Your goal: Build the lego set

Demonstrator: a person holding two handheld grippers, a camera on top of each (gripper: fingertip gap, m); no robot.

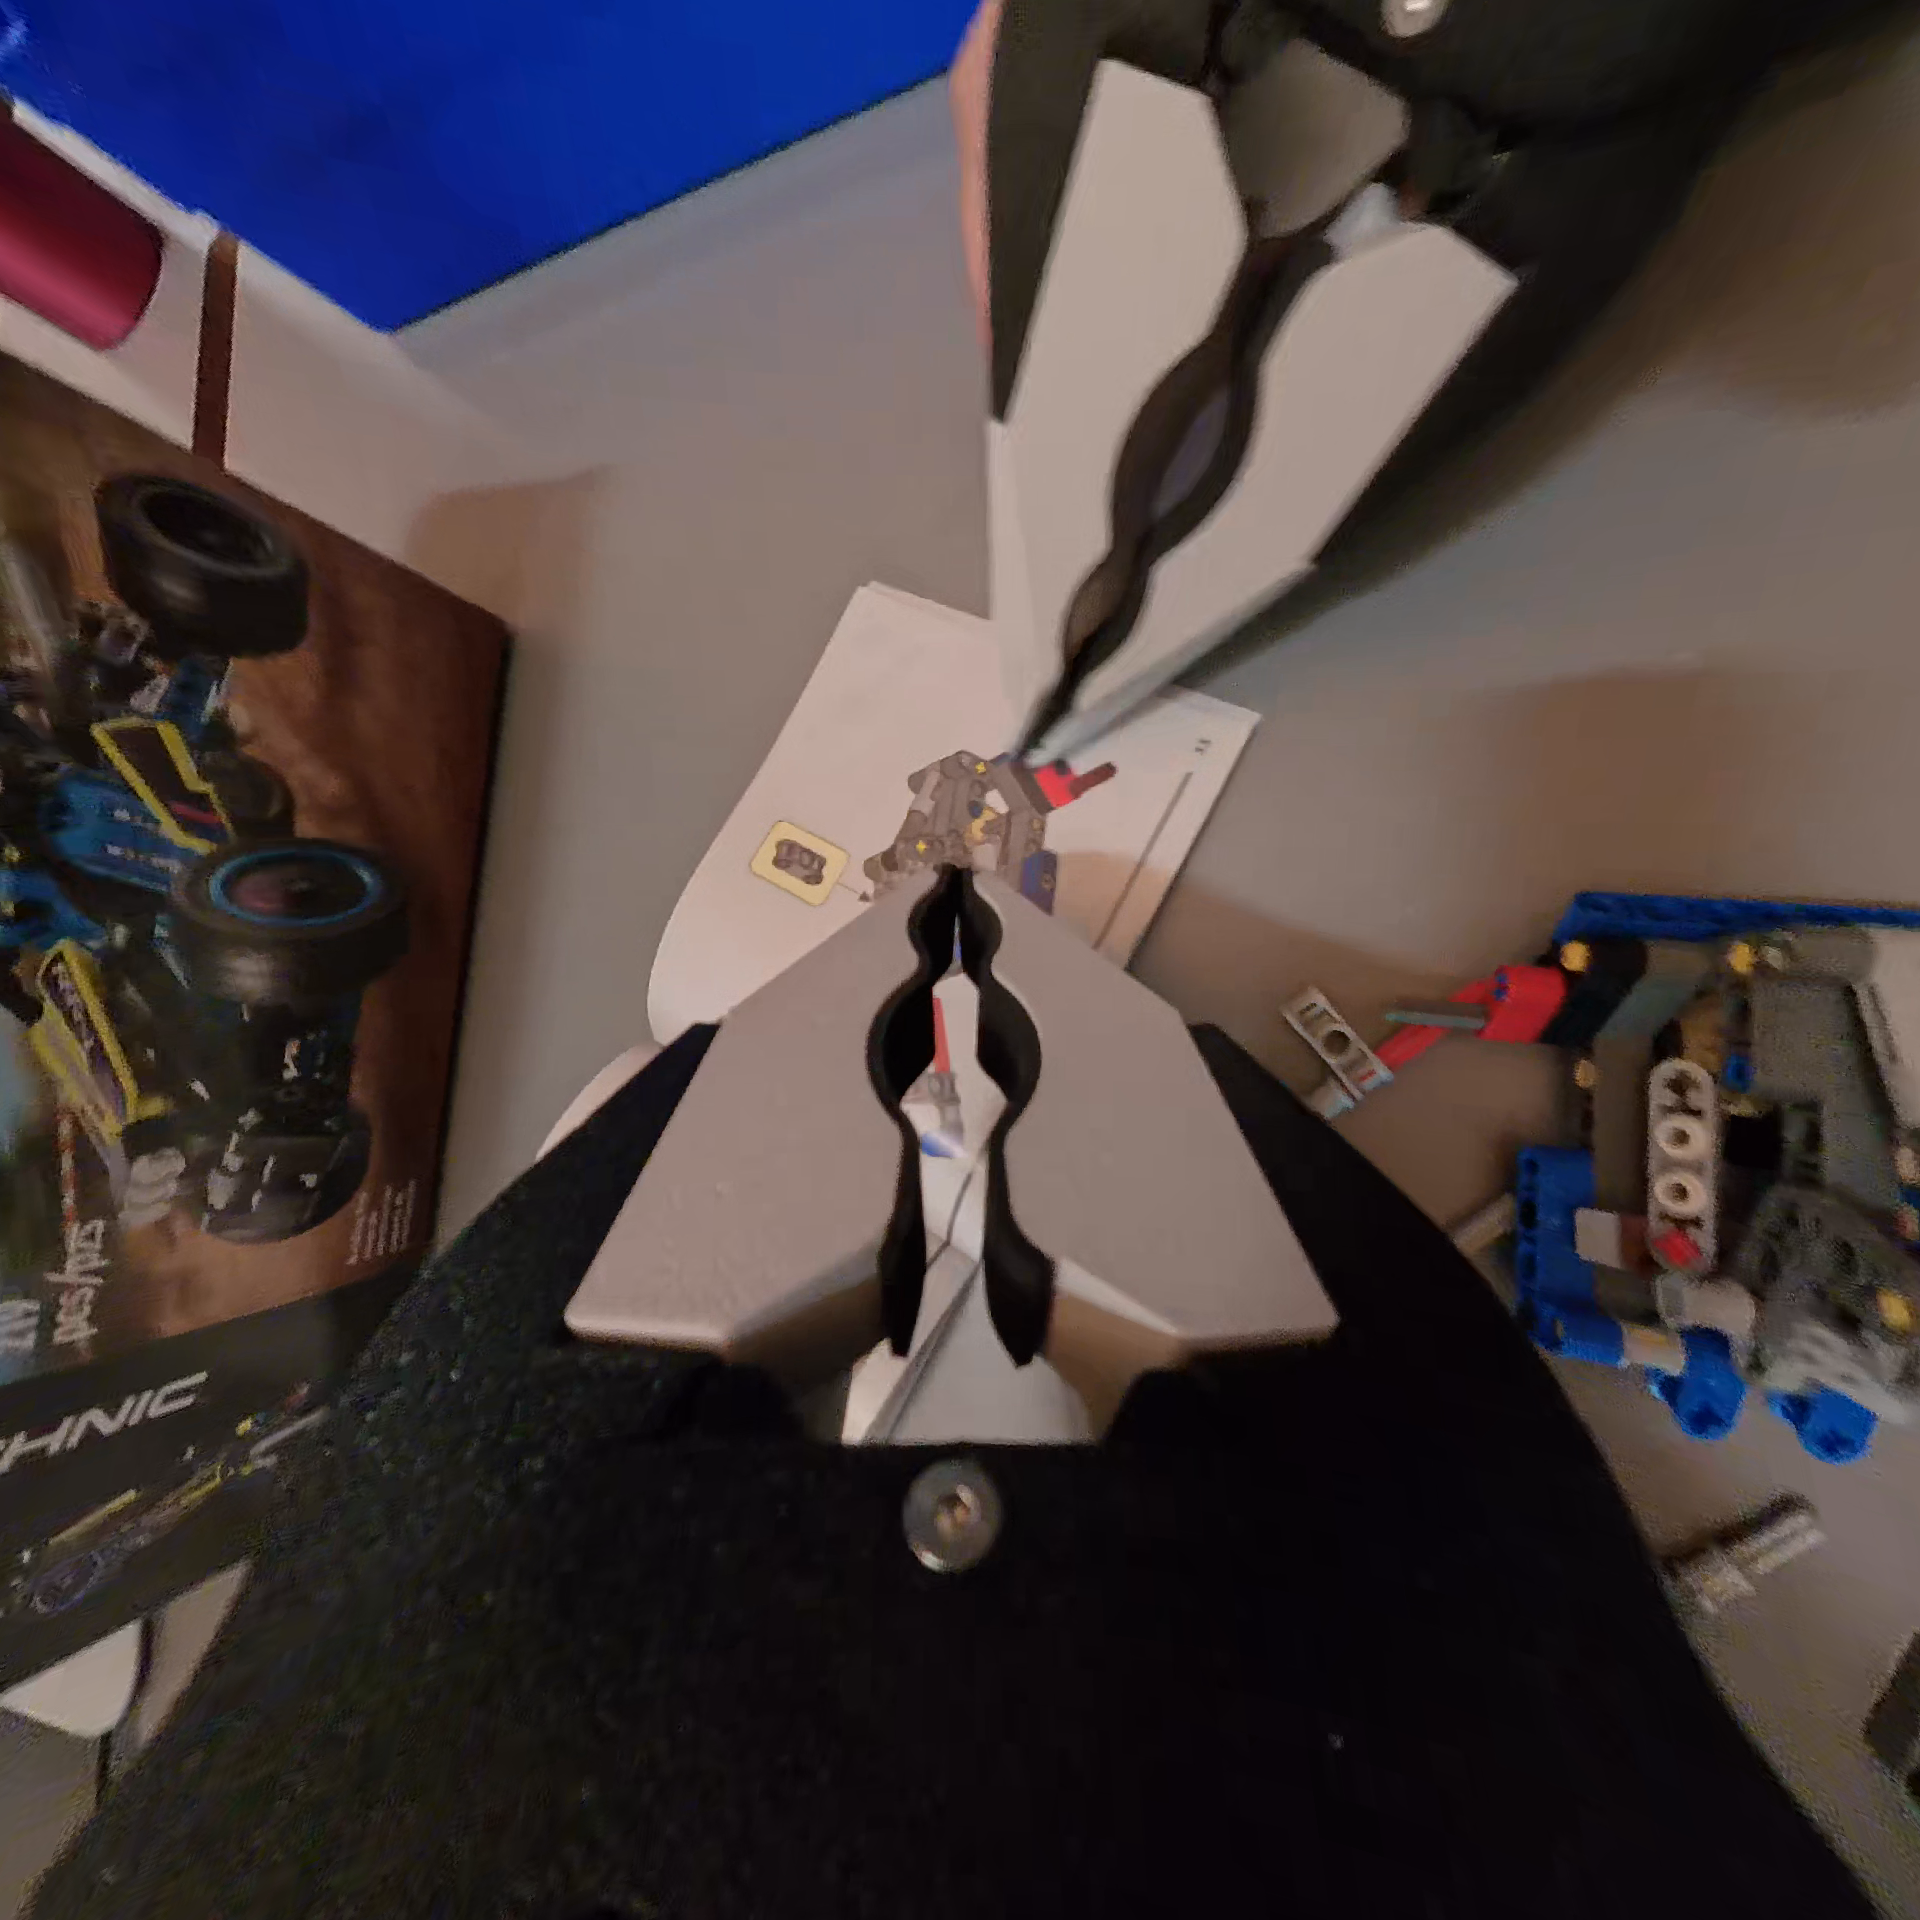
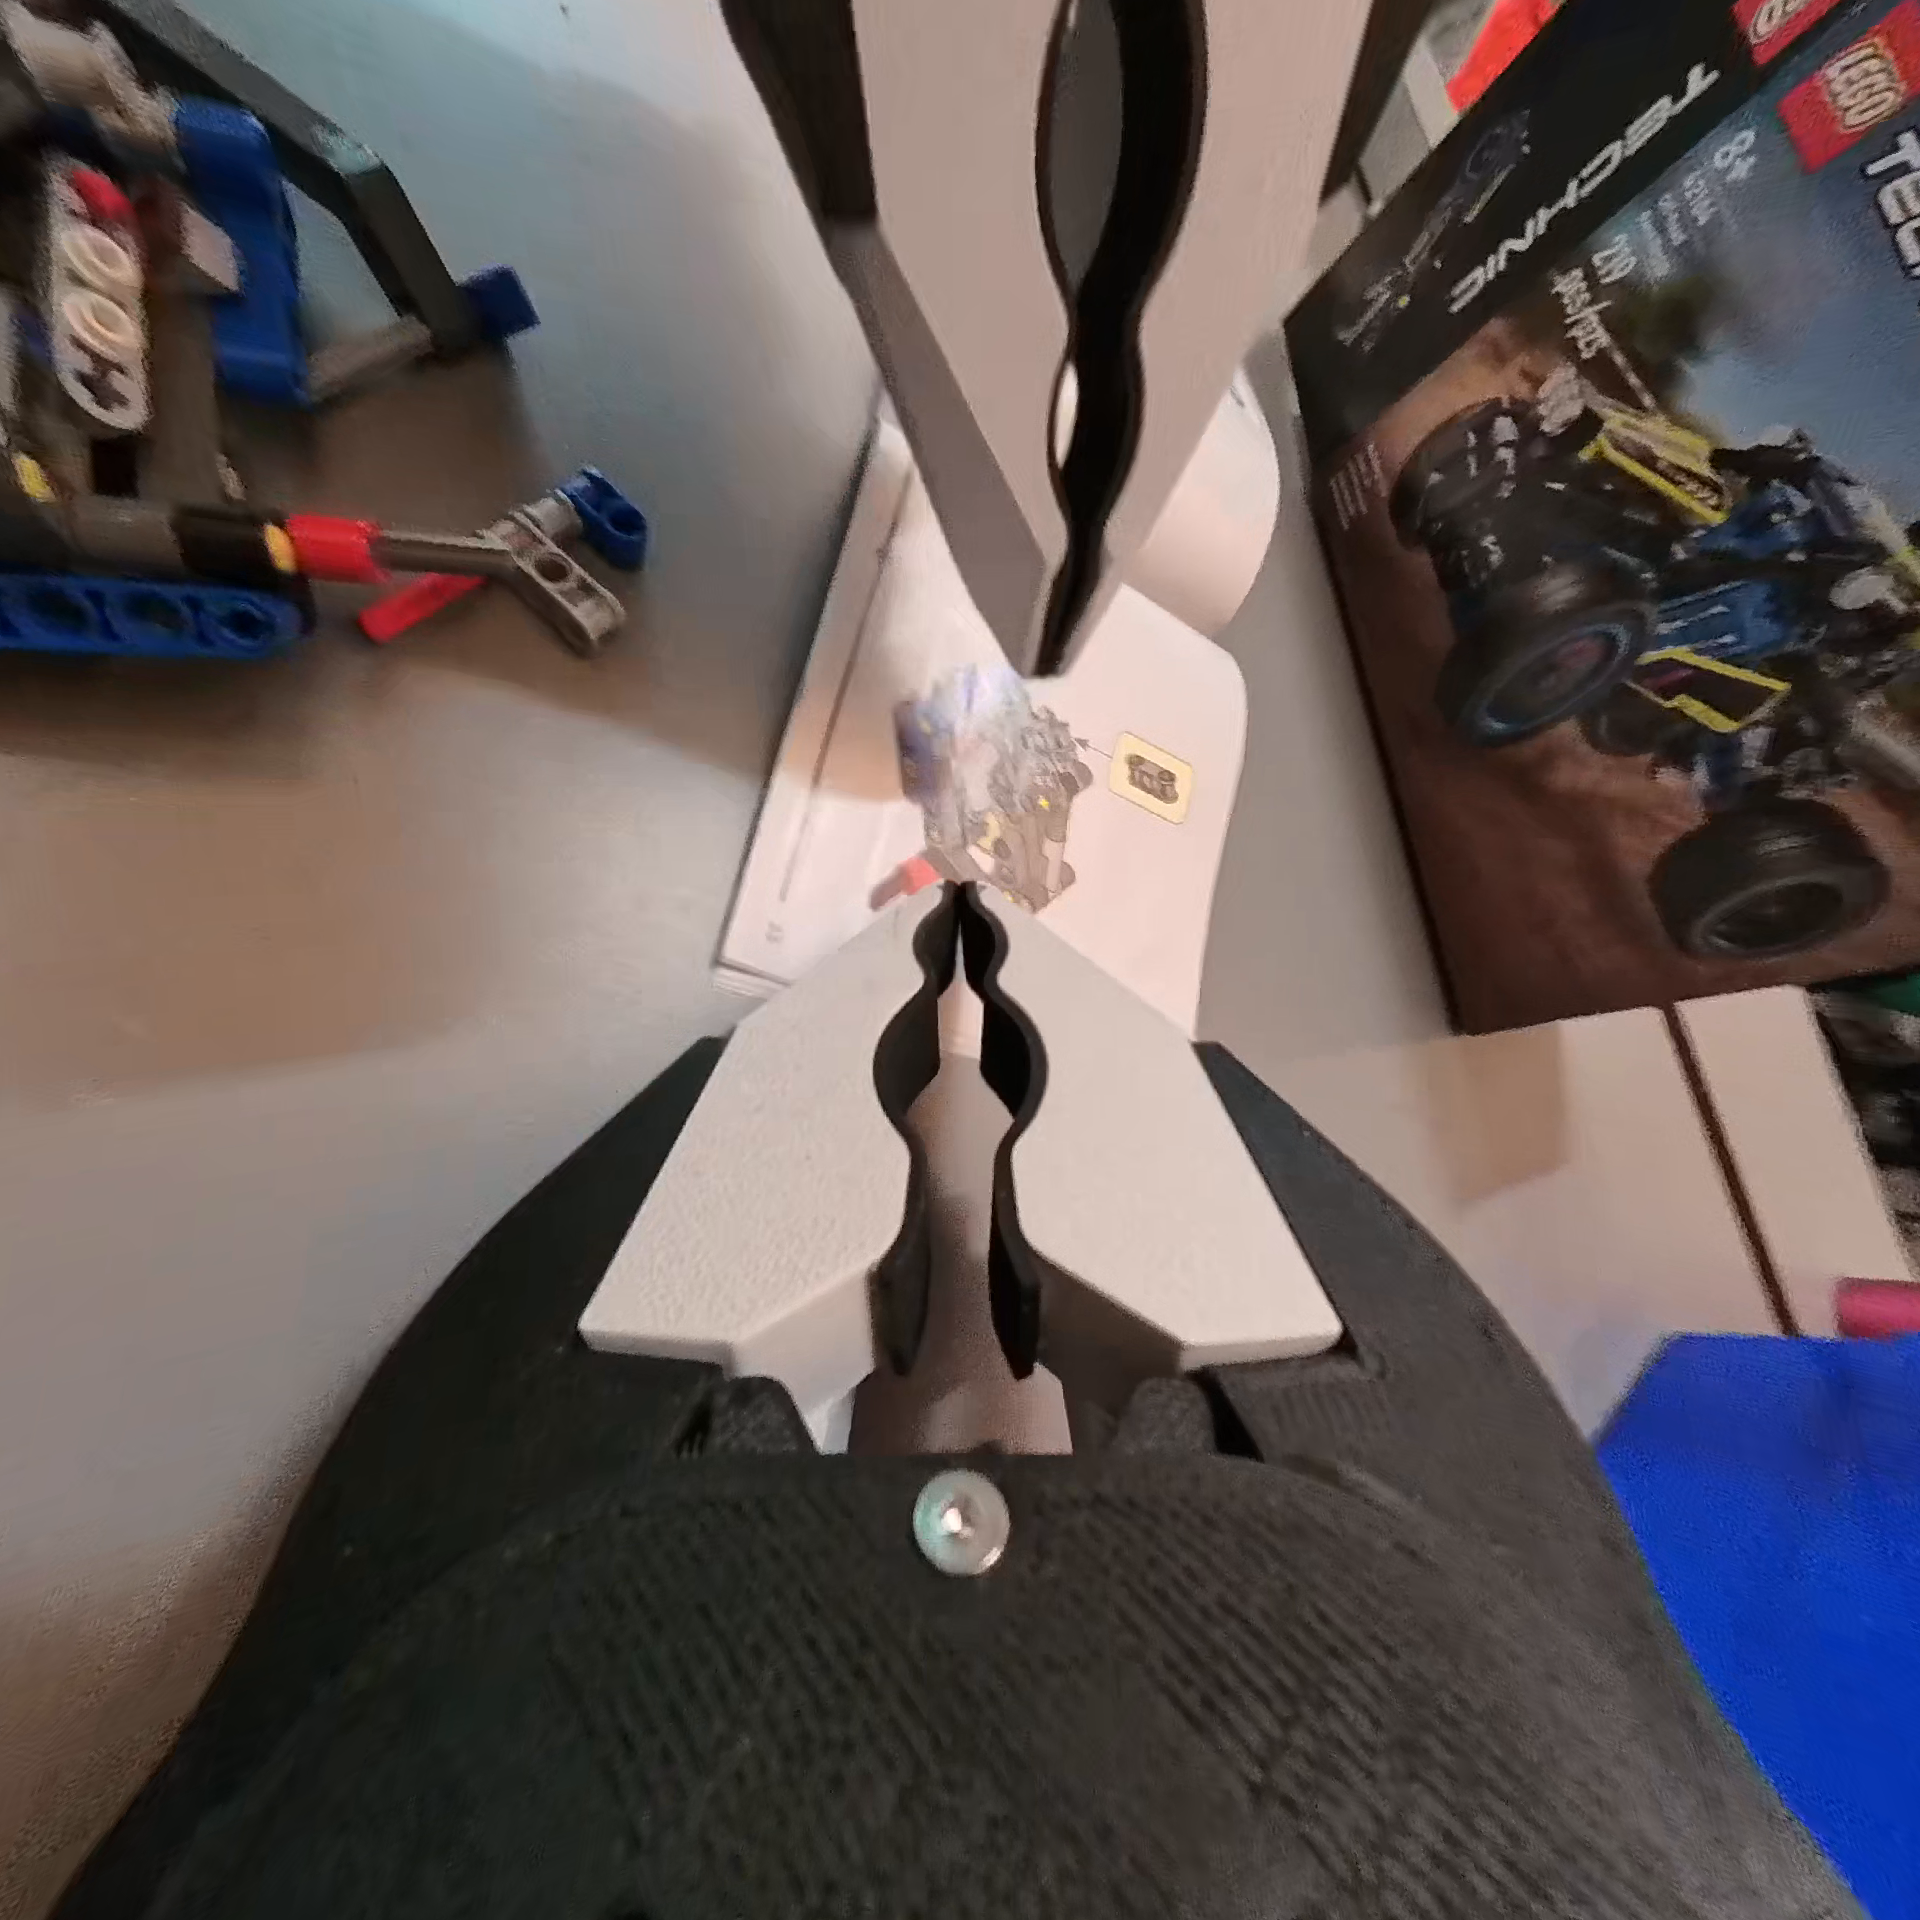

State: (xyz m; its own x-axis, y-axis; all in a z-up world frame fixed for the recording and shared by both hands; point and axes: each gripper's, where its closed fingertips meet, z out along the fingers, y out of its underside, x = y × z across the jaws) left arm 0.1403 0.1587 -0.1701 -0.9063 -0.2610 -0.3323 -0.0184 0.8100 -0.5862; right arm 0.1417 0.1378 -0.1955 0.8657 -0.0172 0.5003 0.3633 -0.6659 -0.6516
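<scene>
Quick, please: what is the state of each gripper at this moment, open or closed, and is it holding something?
Left gripper: shut, tips over the manual's picture; holding nothing visible.
Right gripper: shut, tips over the same manual; holding nothing visible.

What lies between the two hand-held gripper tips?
In both wrist views, only the instruction booklet, open on the table, lies between the left hand-held gripper and the right hand-held gripper; its printed grey assembly diagram fills the gap.
</scene>
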